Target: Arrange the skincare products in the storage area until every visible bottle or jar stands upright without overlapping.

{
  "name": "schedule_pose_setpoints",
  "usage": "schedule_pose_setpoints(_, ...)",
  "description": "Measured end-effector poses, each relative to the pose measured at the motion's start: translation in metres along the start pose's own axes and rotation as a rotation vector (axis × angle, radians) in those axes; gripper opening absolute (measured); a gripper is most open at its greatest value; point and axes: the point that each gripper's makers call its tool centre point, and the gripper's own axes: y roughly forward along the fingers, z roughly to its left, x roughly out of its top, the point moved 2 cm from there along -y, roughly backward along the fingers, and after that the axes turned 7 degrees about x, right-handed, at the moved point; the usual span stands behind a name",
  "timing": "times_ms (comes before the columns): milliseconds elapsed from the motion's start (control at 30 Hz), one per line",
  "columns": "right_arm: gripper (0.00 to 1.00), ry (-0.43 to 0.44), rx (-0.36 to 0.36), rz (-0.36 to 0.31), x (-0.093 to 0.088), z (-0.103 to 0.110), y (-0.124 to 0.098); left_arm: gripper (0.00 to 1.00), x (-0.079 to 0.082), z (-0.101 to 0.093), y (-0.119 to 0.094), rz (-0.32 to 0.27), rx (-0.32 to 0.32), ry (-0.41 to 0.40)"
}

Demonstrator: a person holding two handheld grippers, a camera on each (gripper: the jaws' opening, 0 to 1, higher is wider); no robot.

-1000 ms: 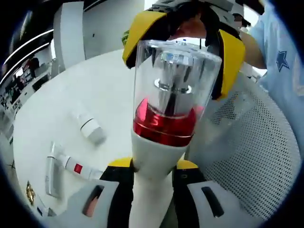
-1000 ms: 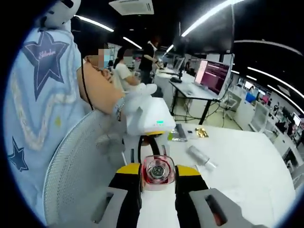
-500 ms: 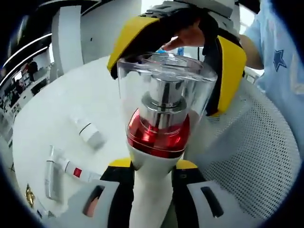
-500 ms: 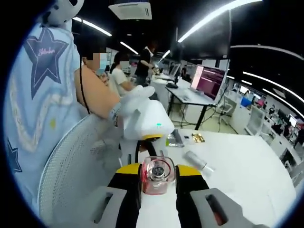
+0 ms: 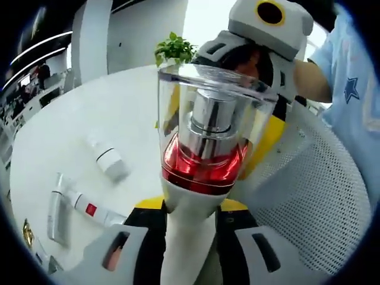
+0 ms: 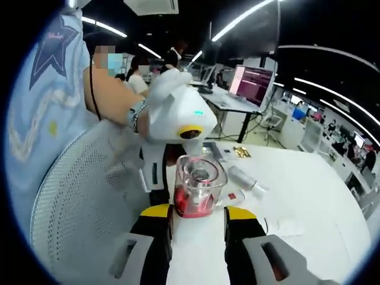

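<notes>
A bottle (image 5: 208, 124) with a white body, a red collar and a clear cap over a silver pump points away from me in the left gripper view. My left gripper (image 5: 191, 208) is shut on its white body. My right gripper (image 5: 217, 139) hangs behind the cap, its yellow jaws apart and off the cap. In the right gripper view the bottle (image 6: 199, 184) stands just past the tips of my right gripper (image 6: 198, 215), which is open. What the white surface between those jaws is, I cannot tell.
A white perforated wall (image 5: 320, 196) curves at the right. On the white table (image 5: 71, 119) lie a small white bottle (image 5: 110, 161), a red-labelled tube (image 5: 89, 208) and another tube (image 5: 53, 209). A green plant (image 5: 175, 50) stands at the back. A person's sleeve (image 5: 350, 71) is near.
My right gripper's yellow jaws flanked the clear cap before; now they have drawn back behind it. In the right gripper view the cap has gone from between the jaw tips to beyond them.
</notes>
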Motion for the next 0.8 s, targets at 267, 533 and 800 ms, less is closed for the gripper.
schedule_pose_setpoints(267,0.28,0.003,-0.036,0.031,-0.011,-0.008,-0.008,0.30,0.002,-0.002,-0.007,-0.011,-0.010,0.021)
schedule_pose_setpoints(533,0.19,0.019,-0.122,0.072,-0.023,-0.022,-0.016,0.25,0.003,0.007,-0.012,-0.015,0.029,0.009)
schedule_pose_setpoints(800,0.12,0.094,-0.108,0.053,-0.029,-0.021,-0.020,0.16,0.002,0.009,-0.014,-0.002,0.045,-0.027)
